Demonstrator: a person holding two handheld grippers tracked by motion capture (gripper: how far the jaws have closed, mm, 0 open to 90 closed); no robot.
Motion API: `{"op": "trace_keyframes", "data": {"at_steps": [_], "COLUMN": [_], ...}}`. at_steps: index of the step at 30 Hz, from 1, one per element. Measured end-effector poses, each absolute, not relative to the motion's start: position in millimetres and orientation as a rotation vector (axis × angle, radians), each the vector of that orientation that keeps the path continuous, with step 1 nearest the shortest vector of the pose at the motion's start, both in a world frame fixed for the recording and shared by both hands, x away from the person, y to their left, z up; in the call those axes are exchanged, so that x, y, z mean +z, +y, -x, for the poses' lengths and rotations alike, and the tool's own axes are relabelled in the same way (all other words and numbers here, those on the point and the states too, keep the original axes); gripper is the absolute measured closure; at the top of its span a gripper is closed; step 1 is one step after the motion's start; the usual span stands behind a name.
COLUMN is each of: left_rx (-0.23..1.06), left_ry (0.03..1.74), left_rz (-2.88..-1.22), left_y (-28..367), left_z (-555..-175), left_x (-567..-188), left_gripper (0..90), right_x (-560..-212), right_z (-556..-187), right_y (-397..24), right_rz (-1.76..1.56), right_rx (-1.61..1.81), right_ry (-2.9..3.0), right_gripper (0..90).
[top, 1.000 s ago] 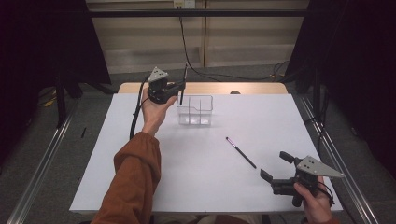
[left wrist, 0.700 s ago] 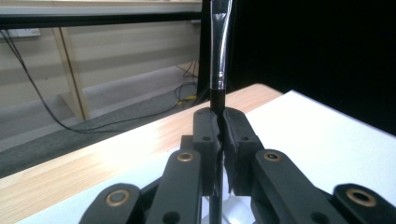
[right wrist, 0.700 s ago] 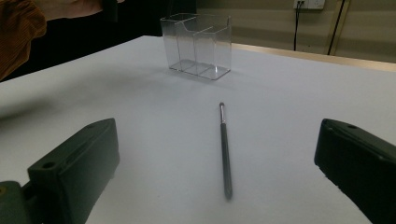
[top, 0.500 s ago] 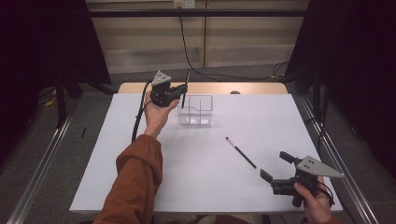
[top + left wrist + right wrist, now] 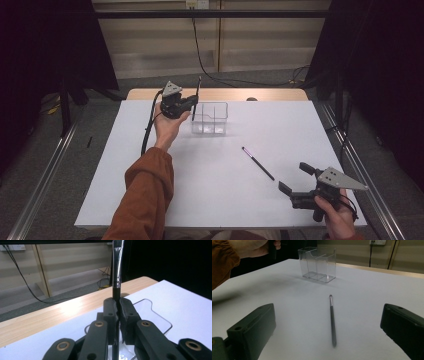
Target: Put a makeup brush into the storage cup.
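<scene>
White covering spreads over the counter, pale wall panels behind; upper left of centre in the high view, the left tool is pressed together, pinching an upright brush just above the left edge of a clear organiser; right of centre, a second brush lies flat on the sheet, well apart from the organiser; lower right, the right tool rests with jaws spread, holding nothing.
</scene>
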State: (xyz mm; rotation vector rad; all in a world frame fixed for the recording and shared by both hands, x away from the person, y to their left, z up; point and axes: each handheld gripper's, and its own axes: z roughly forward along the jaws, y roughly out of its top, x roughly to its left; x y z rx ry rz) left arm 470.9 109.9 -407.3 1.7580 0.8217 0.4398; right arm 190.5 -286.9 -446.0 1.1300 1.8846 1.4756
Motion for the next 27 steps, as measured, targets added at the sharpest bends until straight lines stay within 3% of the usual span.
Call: {"op": "trace_keyframes", "data": {"at_steps": [19, 27], "left_rx": [0.411, 0.430], "left_ry": [0.847, 0.829], "left_rz": [-1.753, -1.776], "left_y": [110.8, 109.6], "left_z": [-470.5, -468.9], "left_x": [-420.5, -419.4], "left_gripper": [83.4, 75.6], "right_x": [-446.1, -446.1], "right_z": [-190.6, -190.8], "right_y": [-286.7, -286.7], "right_rz": [-1.124, -1.125], "right_rx": [1.475, 1.477], "right_ry": [1.890, 1.890], "right_gripper": [0.0, 0.0]}}
